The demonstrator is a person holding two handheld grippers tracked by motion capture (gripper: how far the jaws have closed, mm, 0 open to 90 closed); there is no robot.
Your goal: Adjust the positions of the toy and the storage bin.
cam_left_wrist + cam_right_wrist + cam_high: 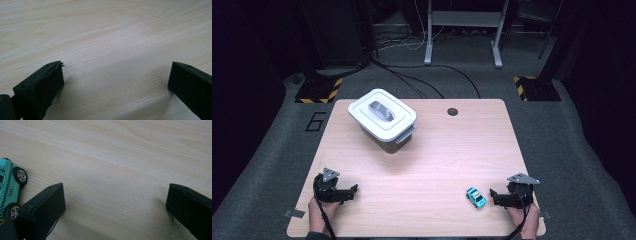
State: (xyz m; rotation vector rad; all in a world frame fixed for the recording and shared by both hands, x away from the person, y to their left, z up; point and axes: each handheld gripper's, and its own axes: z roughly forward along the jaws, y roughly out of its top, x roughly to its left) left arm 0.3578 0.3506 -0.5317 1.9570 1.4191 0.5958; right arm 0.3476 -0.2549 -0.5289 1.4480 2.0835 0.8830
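Right, jaws first: right gripper [113, 195] has both black jaws spread wide w/ bare wood between them, nothing held. The toy taxi [10, 187], teal w/ a checker stripe and silver wheels, lies just outside one jaw of that gripper in the right gripper view, close beside it; can't tell if it's touching. In the high view the right gripper [496, 196] sits low on the table [432, 165], jaws pointing toward the toy taxi [475, 197], which is just beside the jaw tips, a bit apart. A hand [523, 220] holds it from the near edge, cable trailing back.

Left gripper [116, 75] is likewise wide open, only wood grain between its jaws. In the high view the left gripper [351, 191] is well apart from the taxi, across the near part of the table, jaws aimed roughly toward the taxi's side; a hand [318, 212] grips it from below.

Farther from the taxi, toward the far side of the table on the left gripper's half, stands a white lidded box [383, 118] w/ a grey handle on the lid, lid on. A small dark hole [452, 111] in the tabletop is beyond the taxi near the far edge. Past the table: grey carpet, cables, yellow-black striped stand bases [318, 91].
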